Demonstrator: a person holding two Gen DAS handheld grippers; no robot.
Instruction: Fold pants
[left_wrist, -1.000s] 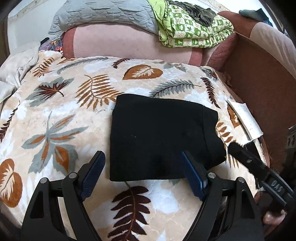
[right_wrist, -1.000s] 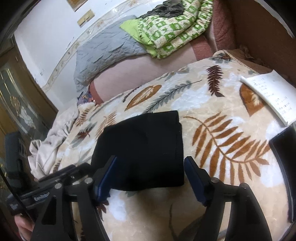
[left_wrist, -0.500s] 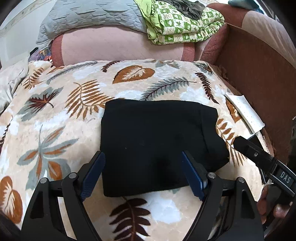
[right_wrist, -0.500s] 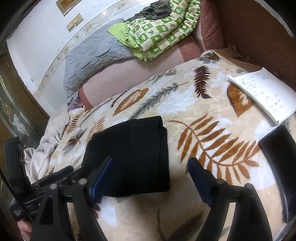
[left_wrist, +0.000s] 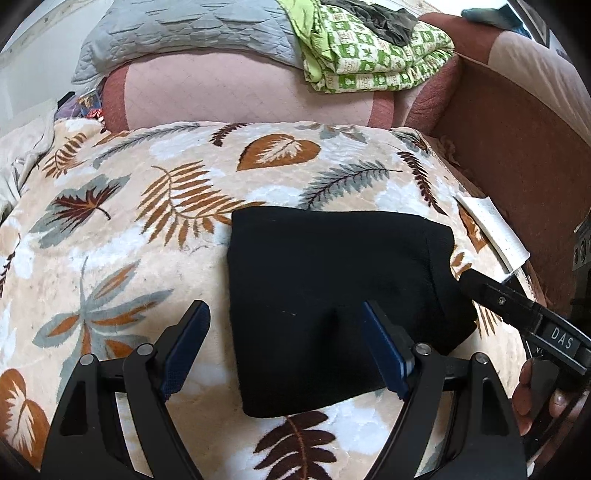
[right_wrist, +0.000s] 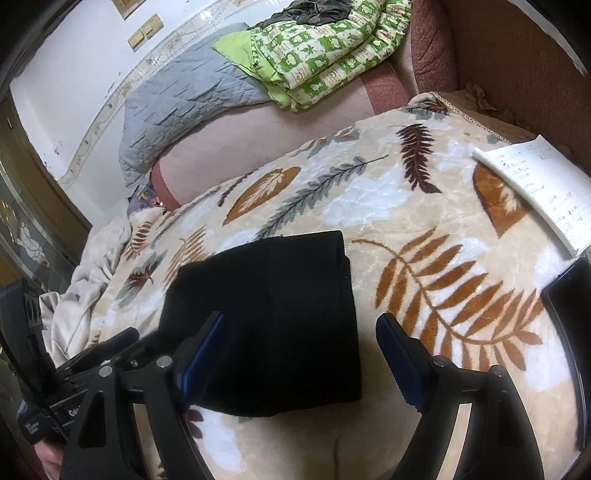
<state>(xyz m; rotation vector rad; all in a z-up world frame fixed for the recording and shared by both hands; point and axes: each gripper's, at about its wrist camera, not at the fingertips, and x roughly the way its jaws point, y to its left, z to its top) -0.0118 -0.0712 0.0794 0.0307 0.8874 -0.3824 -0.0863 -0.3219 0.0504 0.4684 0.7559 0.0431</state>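
Observation:
The black pants (left_wrist: 332, 295) lie folded into a compact rectangle on the leaf-patterned blanket (left_wrist: 147, 229). They also show in the right wrist view (right_wrist: 273, 317). My left gripper (left_wrist: 284, 347) is open and empty, hovering over the near left edge of the pants. My right gripper (right_wrist: 301, 356) is open and empty, straddling the near right edge of the pants. The right gripper's finger (left_wrist: 517, 306) shows at the right of the left wrist view, its tip by the pants' right edge.
A white notebook (right_wrist: 539, 184) and a dark flat device (right_wrist: 570, 310) lie at the blanket's right edge. A brown wooden side (left_wrist: 517, 147) rises on the right. Pink cushion (left_wrist: 240, 92), grey quilt and green folded bedding (left_wrist: 369, 51) are at the back. Crumpled cream cloth (right_wrist: 85, 280) lies left.
Both grippers have shifted a little over the folded pants, staying open. In the left view the pants slid right; the right gripper's finger moved up toward their right edge.

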